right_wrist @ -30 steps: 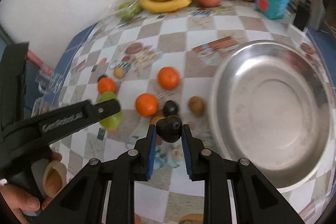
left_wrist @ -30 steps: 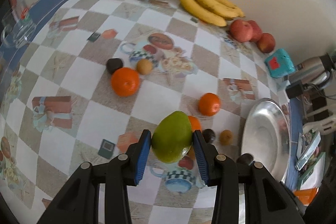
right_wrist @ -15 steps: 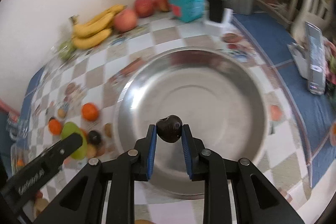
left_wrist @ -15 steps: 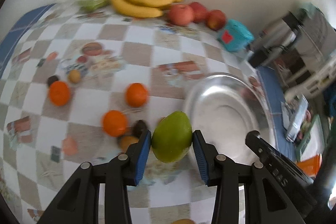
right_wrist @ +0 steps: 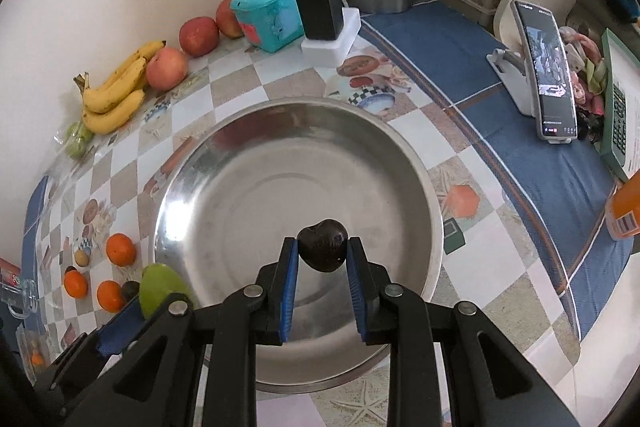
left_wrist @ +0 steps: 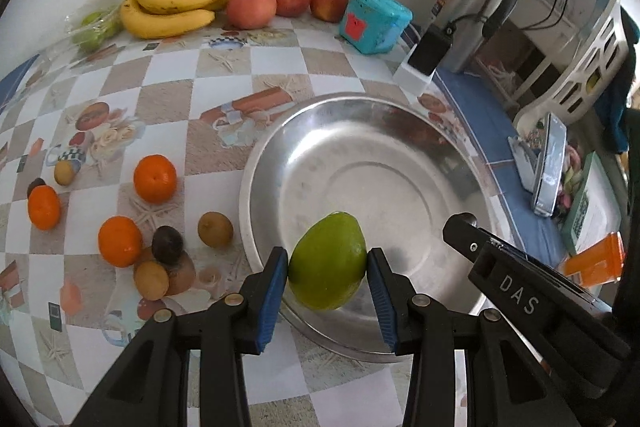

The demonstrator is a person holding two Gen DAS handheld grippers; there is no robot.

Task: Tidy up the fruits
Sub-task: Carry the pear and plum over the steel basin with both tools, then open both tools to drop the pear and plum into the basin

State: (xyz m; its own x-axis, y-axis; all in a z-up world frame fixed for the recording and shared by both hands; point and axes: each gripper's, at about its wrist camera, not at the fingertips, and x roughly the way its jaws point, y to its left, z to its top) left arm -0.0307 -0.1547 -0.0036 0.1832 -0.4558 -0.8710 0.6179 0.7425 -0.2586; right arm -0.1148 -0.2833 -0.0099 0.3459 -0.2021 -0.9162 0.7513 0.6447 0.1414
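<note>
Checkered oilcloth printed with cups and gift boxes covers the worktop (left_wrist: pixel 276 67), a cream wall behind it. Left gripper (left_wrist: pixel 327 269) has its jaws clamped on a green mango (left_wrist: pixel 328 261), held over the near rim of a steel basin (left_wrist: pixel 400 163); right gripper (right_wrist: pixel 322 254) is clamped on a small dark fruit (right_wrist: pixel 323 245) above the basin's middle. White letters "DAS" show on the right tool's arm in the left view — the rest is cut off. Oranges (left_wrist: pixel 154 179), kiwis (left_wrist: pixel 215 229) and another dark fruit lie left of the basin; bananas (left_wrist: pixel 180 3) and apples (left_wrist: pixel 251 7) sit by the wall, beside a teal box (left_wrist: pixel 374 23). A propped phone (right_wrist: pixel 548 71) shows an unreadable screen.
</note>
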